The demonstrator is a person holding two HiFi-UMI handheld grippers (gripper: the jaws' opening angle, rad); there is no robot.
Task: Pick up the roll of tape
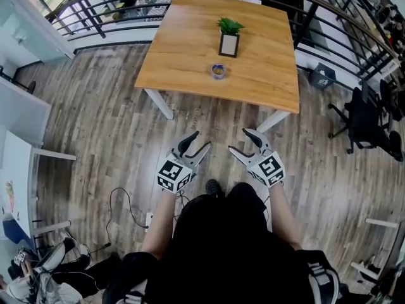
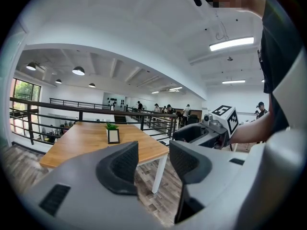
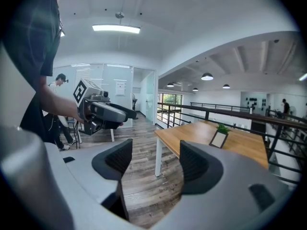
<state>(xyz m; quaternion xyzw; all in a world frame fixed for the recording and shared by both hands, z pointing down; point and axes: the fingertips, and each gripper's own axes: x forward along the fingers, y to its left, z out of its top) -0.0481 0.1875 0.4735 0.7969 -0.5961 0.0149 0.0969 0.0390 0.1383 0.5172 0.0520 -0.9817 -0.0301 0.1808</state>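
Observation:
The roll of tape (image 1: 219, 71) lies flat on the wooden table (image 1: 190, 56), just in front of a small potted plant (image 1: 229, 35). Both grippers hang over the floor, well short of the table's near edge. My left gripper (image 1: 195, 145) is open with nothing between its jaws. My right gripper (image 1: 246, 142) is open too, and empty. In the left gripper view the jaws (image 2: 153, 164) frame the table's (image 2: 81, 140) corner and the plant (image 2: 112, 133); the tape does not show there. The right gripper view (image 3: 156, 163) shows the table (image 3: 240, 145) and plant (image 3: 220, 135).
A black railing (image 1: 114, 5) runs behind and to the right of the table. White table legs (image 1: 158, 103) stand at its near corners. A black office chair (image 1: 367, 119) is at the right, white desks (image 1: 19, 113) and cables (image 1: 120, 208) at the left.

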